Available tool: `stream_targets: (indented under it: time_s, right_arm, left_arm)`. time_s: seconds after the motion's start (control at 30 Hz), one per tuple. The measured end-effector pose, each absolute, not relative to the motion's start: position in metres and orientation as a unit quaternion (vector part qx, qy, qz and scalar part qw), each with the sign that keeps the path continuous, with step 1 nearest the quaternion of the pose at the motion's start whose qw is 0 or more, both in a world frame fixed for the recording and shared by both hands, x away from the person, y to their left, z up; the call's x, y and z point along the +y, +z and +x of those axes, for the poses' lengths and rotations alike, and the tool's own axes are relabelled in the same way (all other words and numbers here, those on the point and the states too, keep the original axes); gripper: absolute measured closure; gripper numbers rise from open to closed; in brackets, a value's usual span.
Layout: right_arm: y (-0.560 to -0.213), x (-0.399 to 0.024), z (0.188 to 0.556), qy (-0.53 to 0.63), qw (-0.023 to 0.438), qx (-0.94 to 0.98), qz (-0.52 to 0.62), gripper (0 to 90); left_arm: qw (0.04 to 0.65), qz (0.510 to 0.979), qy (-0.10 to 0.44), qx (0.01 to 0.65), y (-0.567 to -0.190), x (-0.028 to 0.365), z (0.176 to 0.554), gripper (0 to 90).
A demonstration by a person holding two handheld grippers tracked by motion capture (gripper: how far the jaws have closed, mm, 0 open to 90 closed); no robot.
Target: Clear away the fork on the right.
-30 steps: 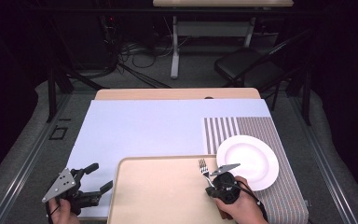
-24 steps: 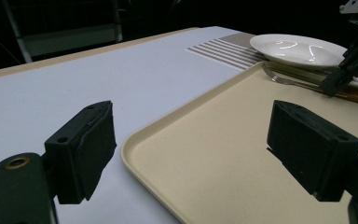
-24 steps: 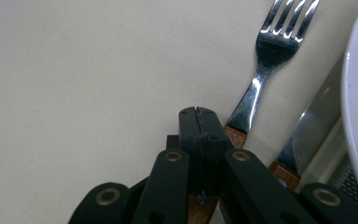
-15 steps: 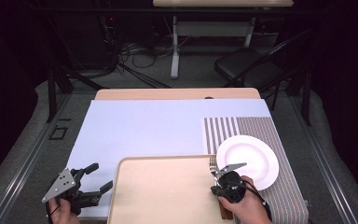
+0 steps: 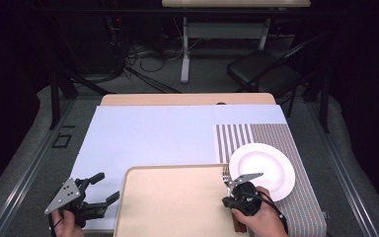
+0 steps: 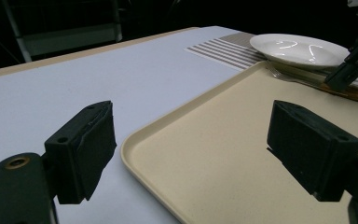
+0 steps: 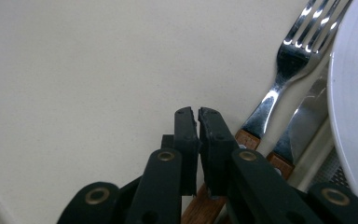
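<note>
Hovering over the fork's (image 7: pixel 279 88) wooden handle, the right gripper (image 7: pixel 197 116) has its jaws a sliver apart, gripping nothing. The fork has shifted right since a second ago and now lies at the tray's (image 5: pixel 168 207) right edge, beside the knife (image 7: pixel 303 121) and plate (image 5: pixel 269 168). It looks placed. The left gripper (image 6: pixel 191 140) is wide open and empty.
</note>
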State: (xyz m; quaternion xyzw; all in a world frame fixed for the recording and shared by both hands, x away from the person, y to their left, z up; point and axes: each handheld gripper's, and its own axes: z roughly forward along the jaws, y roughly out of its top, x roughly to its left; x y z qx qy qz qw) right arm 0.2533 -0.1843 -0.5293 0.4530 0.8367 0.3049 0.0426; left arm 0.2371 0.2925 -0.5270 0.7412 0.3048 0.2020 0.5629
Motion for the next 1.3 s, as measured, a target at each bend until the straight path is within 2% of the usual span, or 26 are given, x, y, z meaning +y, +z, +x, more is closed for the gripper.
stream_targets:
  time_s: [0.4, 0.63, 1.07, 1.3]
  right_arm:
    - [-0.519, -0.187, 0.248, 0.333, 0.063, 0.835, 0.433, 70.4]
    - [-0.513, -0.191, 0.247, 0.349, 0.064, 0.831, 0.429, 64.8]
    - [-0.510, -0.208, 0.246, 0.359, 0.110, 0.841, 0.389, 64.7]
    - [-0.504, -0.223, 0.243, 0.374, 0.121, 0.829, 0.398, 61.2]
  left_arm:
    - [0.564, 0.741, 0.201, 0.305, -0.527, 0.292, 0.237, 15.5]
    - [0.563, 0.738, 0.204, 0.309, -0.527, 0.293, 0.236, 15.5]
    - [0.565, 0.737, 0.205, 0.310, -0.527, 0.293, 0.236, 15.5]
    - [0.564, 0.738, 0.203, 0.310, -0.527, 0.292, 0.236, 15.5]
